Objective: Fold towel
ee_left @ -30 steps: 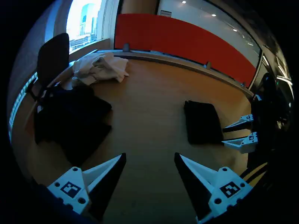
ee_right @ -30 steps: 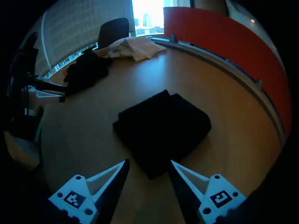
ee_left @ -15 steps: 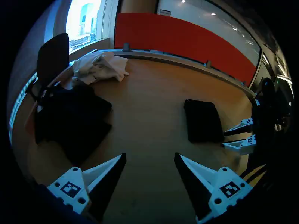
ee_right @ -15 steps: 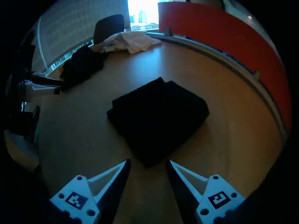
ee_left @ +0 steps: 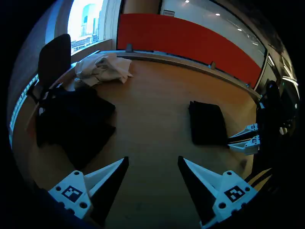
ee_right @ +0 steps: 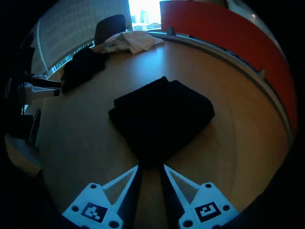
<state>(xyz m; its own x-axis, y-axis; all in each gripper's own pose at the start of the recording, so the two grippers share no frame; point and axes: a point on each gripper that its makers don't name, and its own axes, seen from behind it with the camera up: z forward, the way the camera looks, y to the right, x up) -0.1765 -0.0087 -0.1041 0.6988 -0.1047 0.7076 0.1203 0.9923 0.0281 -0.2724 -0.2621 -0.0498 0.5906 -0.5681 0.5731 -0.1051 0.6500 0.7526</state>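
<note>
- Black towel (ee_right: 162, 118): folded into a thick rectangular pad, lying flat on the open middle of the surface. Well apart from the other cloth.
- Right tool (ee_right: 150, 166): fingers set narrow, tips at the towel's near corner. I cannot tell whether they pinch the cloth. In the left gripper view, this tool (ee_left: 244, 138) meets the towel (ee_left: 207, 123) at its edge.
- Left tool (ee_left: 152, 158): fingers wide apart, nothing between them, over bare wood near the surface's near edge.
- Surface (ee_right: 236, 126): light wood, curved far edge.
- Dark garment heap (ee_left: 72, 122): crumpled, toward the window-side edge of the surface.
- White cloth pile (ee_left: 103, 68): loose, at the far corner by the window, just beyond the dark heap.
- Red partition (ee_left: 190, 40): runs along the far edge.
- Office chair (ee_left: 53, 57): dark, behind the far corner.
</note>
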